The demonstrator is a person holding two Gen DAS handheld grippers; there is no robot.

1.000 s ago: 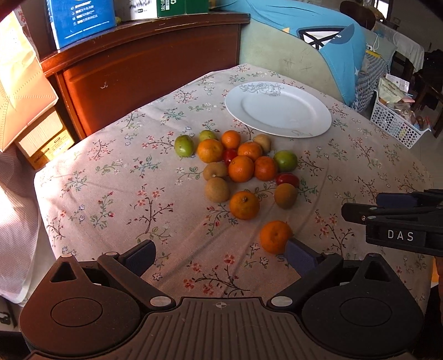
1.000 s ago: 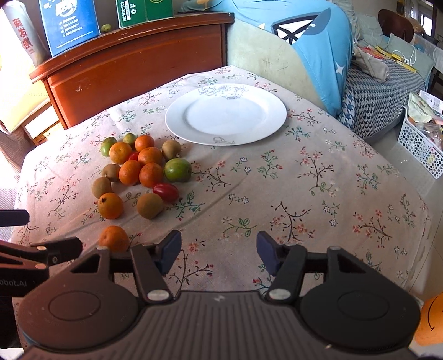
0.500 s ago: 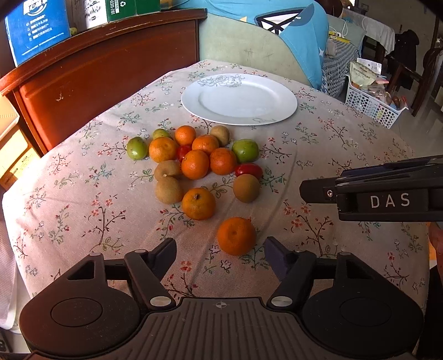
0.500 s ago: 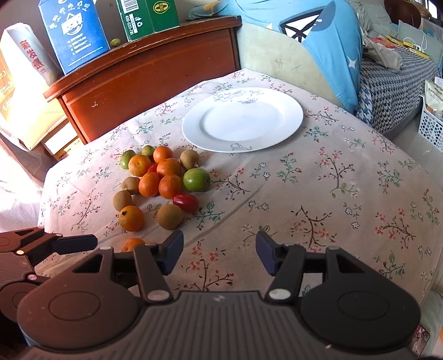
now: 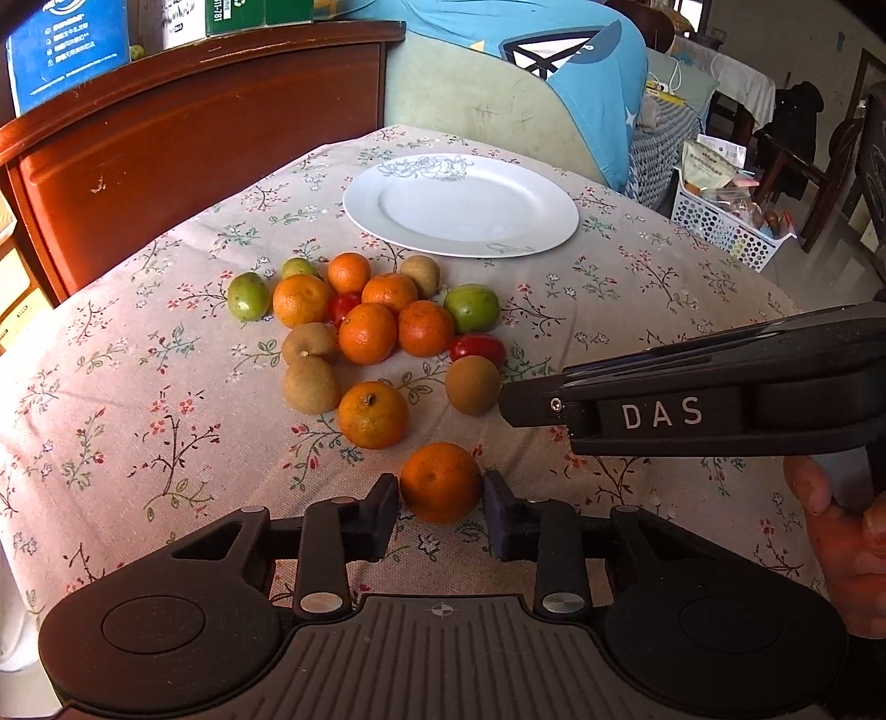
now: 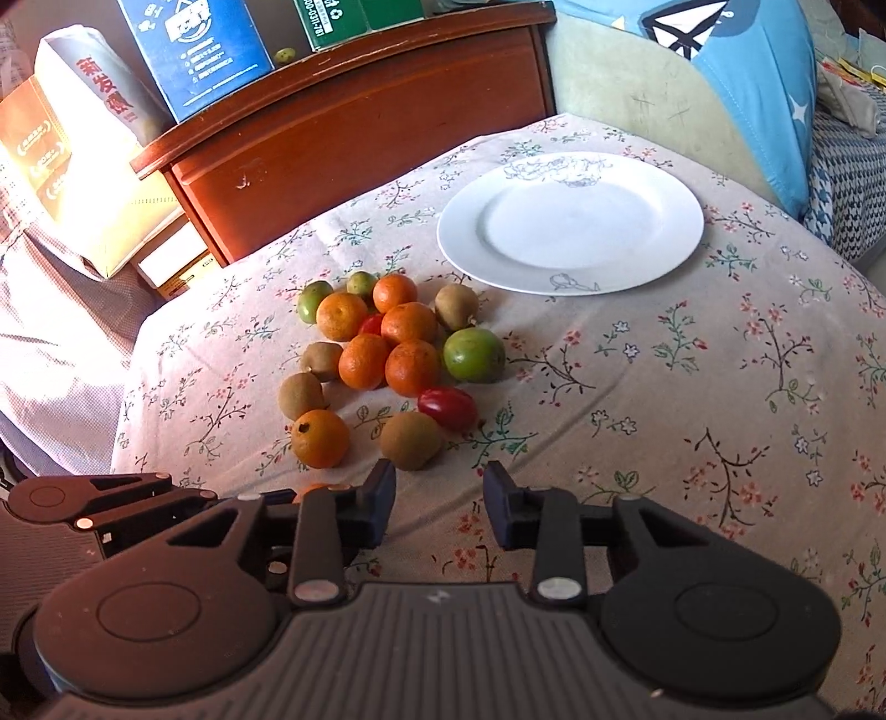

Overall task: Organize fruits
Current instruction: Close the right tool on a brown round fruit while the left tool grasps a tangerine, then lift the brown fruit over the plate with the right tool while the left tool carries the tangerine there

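A pile of oranges, kiwis, green fruits and red tomatoes [image 5: 376,327] lies on the flowered tablecloth, also in the right wrist view [image 6: 387,354]. A white empty plate [image 5: 459,205] [image 6: 570,221] sits beyond it. My left gripper [image 5: 440,498] has closed its jaws against both sides of the nearest orange [image 5: 440,482], which rests on the cloth. My right gripper [image 6: 439,498] is open and empty, just in front of a kiwi [image 6: 410,440]; it shows from the side in the left wrist view [image 5: 692,410].
A wooden headboard [image 5: 194,127] with boxes [image 6: 194,50] stands behind the table. A green sofa with blue cloth [image 5: 554,72] is at the back right. A white basket [image 5: 720,221] sits on the floor at the right.
My left gripper moved forward to the nearest orange and its jaws closed onto it. My right gripper moved toward the pile and its jaws narrowed somewhat.
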